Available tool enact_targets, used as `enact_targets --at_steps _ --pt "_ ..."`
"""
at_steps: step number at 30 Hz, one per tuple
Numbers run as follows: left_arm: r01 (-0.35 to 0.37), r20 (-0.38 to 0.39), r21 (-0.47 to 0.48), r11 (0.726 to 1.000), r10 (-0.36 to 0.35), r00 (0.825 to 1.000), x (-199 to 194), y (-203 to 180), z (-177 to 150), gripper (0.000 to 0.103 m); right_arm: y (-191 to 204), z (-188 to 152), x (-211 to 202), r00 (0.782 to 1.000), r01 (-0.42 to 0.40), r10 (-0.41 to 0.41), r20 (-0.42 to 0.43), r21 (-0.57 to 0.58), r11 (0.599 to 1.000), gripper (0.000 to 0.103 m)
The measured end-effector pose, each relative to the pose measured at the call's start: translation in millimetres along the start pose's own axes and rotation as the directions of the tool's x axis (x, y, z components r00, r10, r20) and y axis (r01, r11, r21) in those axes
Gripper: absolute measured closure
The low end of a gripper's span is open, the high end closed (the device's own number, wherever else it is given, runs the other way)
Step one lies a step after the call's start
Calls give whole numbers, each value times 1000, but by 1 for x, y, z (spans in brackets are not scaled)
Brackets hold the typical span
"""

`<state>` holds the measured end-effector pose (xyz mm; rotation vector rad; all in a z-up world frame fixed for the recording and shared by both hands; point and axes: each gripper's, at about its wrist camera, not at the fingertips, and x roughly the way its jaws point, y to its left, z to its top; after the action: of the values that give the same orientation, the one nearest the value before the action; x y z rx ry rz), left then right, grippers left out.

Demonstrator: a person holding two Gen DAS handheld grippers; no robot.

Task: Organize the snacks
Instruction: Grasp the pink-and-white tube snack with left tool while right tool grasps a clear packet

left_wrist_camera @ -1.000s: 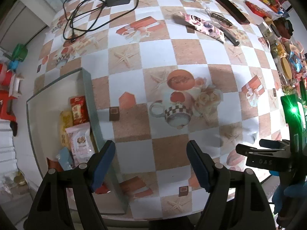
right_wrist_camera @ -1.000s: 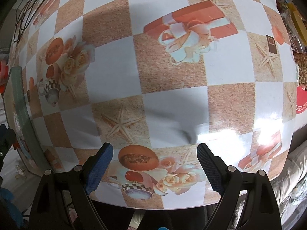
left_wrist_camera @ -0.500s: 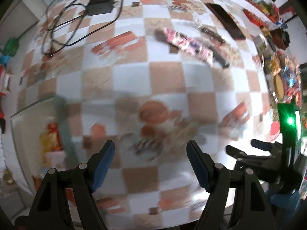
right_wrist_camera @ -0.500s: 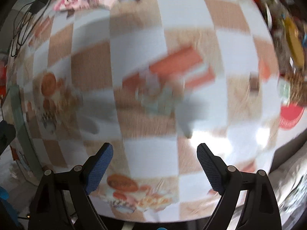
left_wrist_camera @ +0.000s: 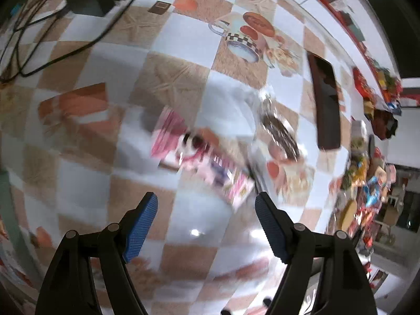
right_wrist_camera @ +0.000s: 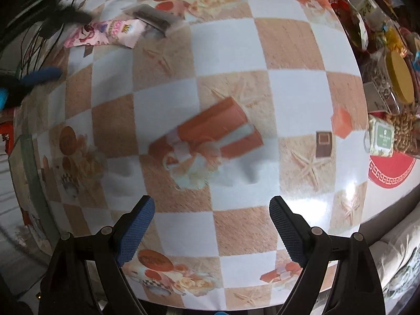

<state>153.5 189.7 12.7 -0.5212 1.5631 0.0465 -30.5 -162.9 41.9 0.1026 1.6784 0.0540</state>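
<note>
Pink glossy snack packet [left_wrist_camera: 202, 157], flat, checkered tablecloth [left_wrist_camera: 183, 39]

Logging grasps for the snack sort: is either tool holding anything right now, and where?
Nothing is held. The left tool is open over the pink packet; the right tool is open over bare tablecloth.

no readable text anywhere, print on the pink snack packet [right_wrist_camera: 105, 32] too blurred to make out, label of the small green-white box [right_wrist_camera: 381, 137] too small to read
</note>
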Motion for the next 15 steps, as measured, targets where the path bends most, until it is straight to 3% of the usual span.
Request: enact_targets --at_steps 7,10,13,15 --pt "-41 -10 -81 996 40 999 26 -4 15 21 -41 -6 6 1000 -27 27 -8 33 999 13" --pt "-125 1 -2 992 125 992 31 -19 15 21 -48 -5 5 1000 -21 21 -5 28 999 13" --pt "-226 33 97 969 223 974 31 -26 7 39 -33 0 3 1000 -15 15 3 24 1000 13" --pt "-257 58 153 954 251 966 30 -28 2 52 -32 9 0 1000 -11 11 11 11 1000 13"
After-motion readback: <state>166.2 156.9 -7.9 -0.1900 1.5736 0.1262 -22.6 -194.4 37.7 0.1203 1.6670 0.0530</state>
